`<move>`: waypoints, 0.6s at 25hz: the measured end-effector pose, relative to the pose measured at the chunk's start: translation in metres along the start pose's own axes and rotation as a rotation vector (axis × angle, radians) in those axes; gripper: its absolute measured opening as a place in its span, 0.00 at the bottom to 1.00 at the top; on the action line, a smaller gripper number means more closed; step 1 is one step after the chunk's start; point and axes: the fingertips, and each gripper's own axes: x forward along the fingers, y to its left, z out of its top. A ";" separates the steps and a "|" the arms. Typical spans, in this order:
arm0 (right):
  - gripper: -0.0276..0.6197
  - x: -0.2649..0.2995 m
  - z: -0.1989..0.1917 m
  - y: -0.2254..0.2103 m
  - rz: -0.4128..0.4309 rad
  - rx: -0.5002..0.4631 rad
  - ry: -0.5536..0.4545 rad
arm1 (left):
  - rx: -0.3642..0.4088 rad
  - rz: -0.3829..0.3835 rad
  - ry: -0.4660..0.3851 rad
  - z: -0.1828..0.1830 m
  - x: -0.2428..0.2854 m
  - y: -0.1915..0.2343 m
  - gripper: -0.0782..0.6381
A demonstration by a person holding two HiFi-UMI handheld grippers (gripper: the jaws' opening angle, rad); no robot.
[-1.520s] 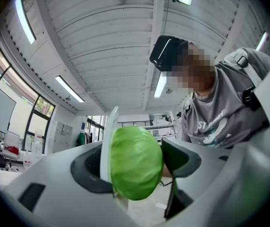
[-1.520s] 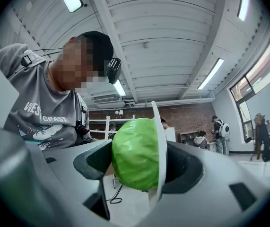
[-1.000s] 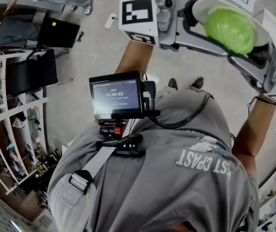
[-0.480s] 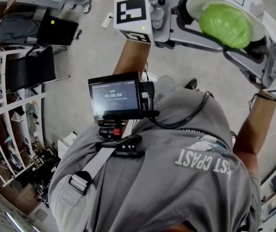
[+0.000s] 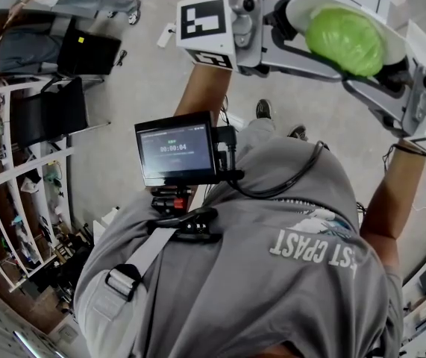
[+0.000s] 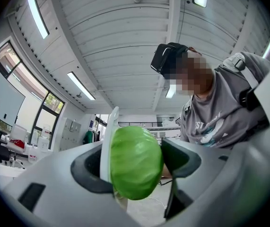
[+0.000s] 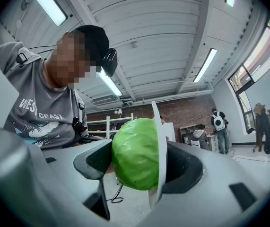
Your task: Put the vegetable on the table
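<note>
A round green cabbage (image 5: 345, 39) lies against a white plate (image 5: 300, 2), carried high above the floor. My left gripper (image 6: 137, 161) comes in from the left; one jaw is behind the plate (image 6: 110, 141) and its dark pad (image 6: 175, 152) presses the cabbage (image 6: 135, 174). My right gripper (image 7: 132, 162) reaches in from the right the same way, with the plate (image 7: 160, 136) on one jaw and the cabbage (image 7: 135, 167) against the other. Both are shut on the cabbage and plate together.
Grey floor lies below, with white shelving (image 5: 19, 177) and black chairs (image 5: 48, 110) at the left. A small screen (image 5: 177, 149) sits on the person's chest rig. Other people (image 7: 217, 122) stand far back near a brick wall.
The cabbage, plate and both grippers have shifted slightly up and left in the head view. The person's feet have changed places on the floor. Both grips look unchanged.
</note>
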 end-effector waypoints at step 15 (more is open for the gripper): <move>0.52 0.050 -0.001 -0.066 -0.089 -0.004 0.019 | -0.037 -0.091 -0.005 0.046 -0.048 0.045 0.56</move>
